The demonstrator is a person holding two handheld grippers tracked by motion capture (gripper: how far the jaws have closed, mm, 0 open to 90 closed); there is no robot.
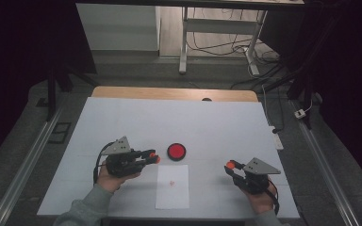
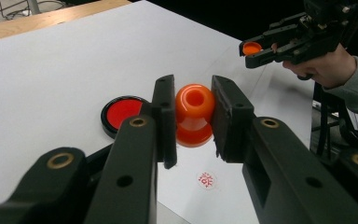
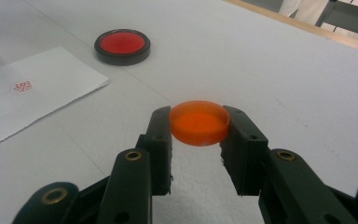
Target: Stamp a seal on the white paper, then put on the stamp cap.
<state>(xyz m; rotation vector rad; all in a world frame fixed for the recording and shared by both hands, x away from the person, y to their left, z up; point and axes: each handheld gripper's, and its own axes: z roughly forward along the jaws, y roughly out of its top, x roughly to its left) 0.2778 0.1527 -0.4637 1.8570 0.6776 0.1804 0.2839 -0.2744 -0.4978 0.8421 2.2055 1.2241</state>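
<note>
Left gripper (image 1: pixel 152 156) held in the left hand (image 1: pixel 109 177) low over the table, jaws pointing toward the table's middle and closed on an orange knob-shaped piece (image 2: pixel 194 115), grey three-cornered plate on top. Right gripper (image 1: pixel 231 165) held in the right hand (image 1: pixel 260 197) near the table's right front, pointing inward and away from the person, jaws closed on a shallow orange cap (image 3: pixel 199 122) gripped by its rim. Both forearms enter from the bottom edge, left sleeve (image 1: pixel 86 208) grey, grippers well apart.

Red stamp mark (image 2: pixel 207 179) too blurred to read
</note>
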